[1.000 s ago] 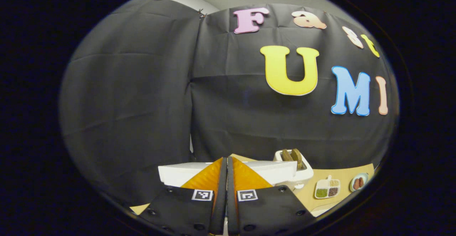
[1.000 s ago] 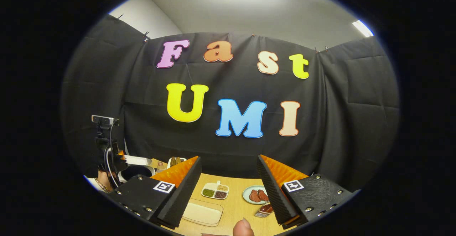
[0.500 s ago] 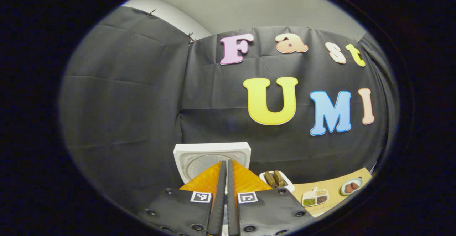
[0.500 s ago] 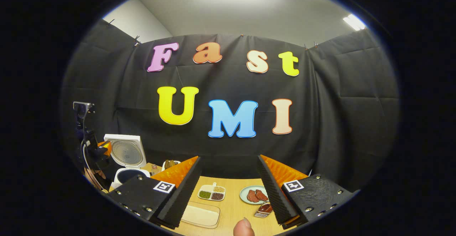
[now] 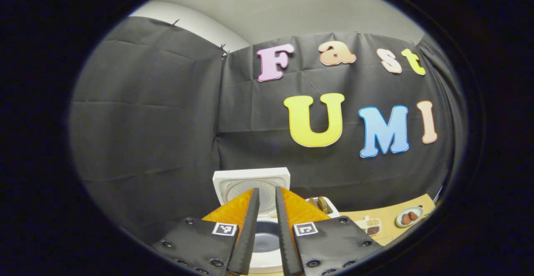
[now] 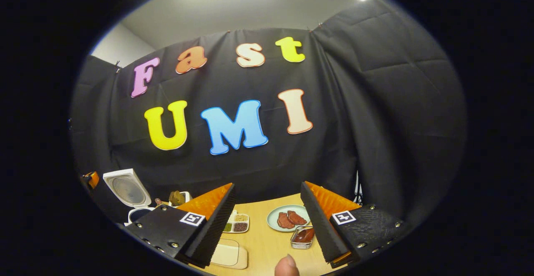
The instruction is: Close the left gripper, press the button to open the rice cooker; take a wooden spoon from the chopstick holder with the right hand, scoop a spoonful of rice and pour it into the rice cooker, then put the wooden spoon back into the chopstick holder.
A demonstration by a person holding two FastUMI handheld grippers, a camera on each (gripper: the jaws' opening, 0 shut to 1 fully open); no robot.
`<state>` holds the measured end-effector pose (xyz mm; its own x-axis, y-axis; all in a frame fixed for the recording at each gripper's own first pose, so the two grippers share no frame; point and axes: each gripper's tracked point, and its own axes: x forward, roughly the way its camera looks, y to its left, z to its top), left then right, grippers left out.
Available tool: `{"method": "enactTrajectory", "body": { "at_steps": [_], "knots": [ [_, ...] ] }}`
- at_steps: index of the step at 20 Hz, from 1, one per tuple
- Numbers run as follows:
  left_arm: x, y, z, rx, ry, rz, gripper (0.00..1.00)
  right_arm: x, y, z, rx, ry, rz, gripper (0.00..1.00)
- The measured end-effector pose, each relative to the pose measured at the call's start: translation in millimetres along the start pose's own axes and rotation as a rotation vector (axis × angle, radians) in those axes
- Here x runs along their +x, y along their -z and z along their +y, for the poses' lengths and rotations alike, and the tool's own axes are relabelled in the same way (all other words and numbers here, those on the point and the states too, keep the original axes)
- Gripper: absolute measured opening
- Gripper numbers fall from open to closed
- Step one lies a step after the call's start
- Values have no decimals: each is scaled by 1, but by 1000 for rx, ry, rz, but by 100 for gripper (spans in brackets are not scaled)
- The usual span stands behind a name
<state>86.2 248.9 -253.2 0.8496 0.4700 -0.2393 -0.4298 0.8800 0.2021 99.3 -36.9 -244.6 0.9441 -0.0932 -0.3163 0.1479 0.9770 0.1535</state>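
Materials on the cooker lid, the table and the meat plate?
Rice cooker lid: white outer shell, likely smooth plastic; round grey inner plate looks like dull metal. Table: pale wood look, matte, faint grain; possibly laminate. Plate: pale, smooth and slightly glossy, probably ceramic or melamine.

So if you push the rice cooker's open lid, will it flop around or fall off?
Probably not. The lid stands upright above the pot at its back edge, which suggests a hinge. It looks like stiff plastic, so a push would likely swing it shut, not bend it.
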Motion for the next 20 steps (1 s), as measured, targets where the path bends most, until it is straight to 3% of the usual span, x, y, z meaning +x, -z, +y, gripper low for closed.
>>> {"method": "enactTrajectory", "body": {
  "at_steps": [1,5,7,8,10,13,16,17,20],
  "knots": [
    [-7,4,-8,9,-3,15,32,10,16,-21,25,18,33,95],
    [-35,0,-21,76,-86,33,53,48,65,-91,187,64,116,94],
    [-53,-7,-39,72,-87,35,60,71,103,-122,222,94,171,94],
    [-60,-8,-46,76,-83,45,69,81,121,-132,228,101,200,95],
    [-75,-6,-51,104,-90,65,78,101,152,-141,243,87,246,95],
    [-97,-9,-67,125,-78,75,77,134,196,-154,269,89,289,94],
    [-114,-12,-82,155,-55,86,94,165,221,-154,366,93,305,95],
    [-117,-13,-87,158,-48,86,87,174,228,-152,379,92,312,94],
    [-128,-10,-98,171,-35,104,89,194,243,-143,433,61,356,97]
  ]
}}
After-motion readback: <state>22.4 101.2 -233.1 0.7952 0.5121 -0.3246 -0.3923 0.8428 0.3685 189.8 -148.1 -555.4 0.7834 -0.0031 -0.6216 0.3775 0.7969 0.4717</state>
